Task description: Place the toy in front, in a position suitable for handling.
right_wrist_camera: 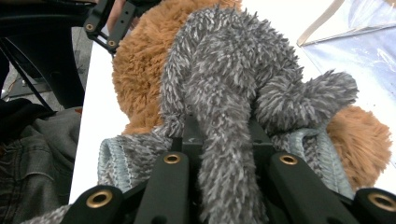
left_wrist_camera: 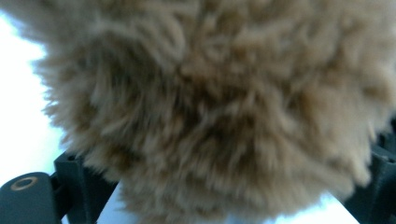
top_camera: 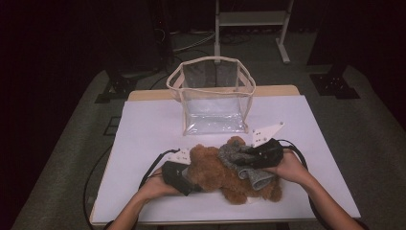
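1. Overhead, a brown teddy bear (top_camera: 225, 175) is seen lying on the white table (top_camera: 143, 143) before an unfilled clear bag (top_camera: 213, 96), flanked by left gripper (top_camera: 194, 184) and right gripper (top_camera: 246, 155).
2. Left gripper view: jaws are spread around brown fur (left_wrist_camera: 219, 107); no pressing is seen.
3. Right gripper view: a grey fuzzy garment (right_wrist_camera: 224, 93) is pinched by pressed-together jaws, draped over the bear. Dressing is judged unfinished.
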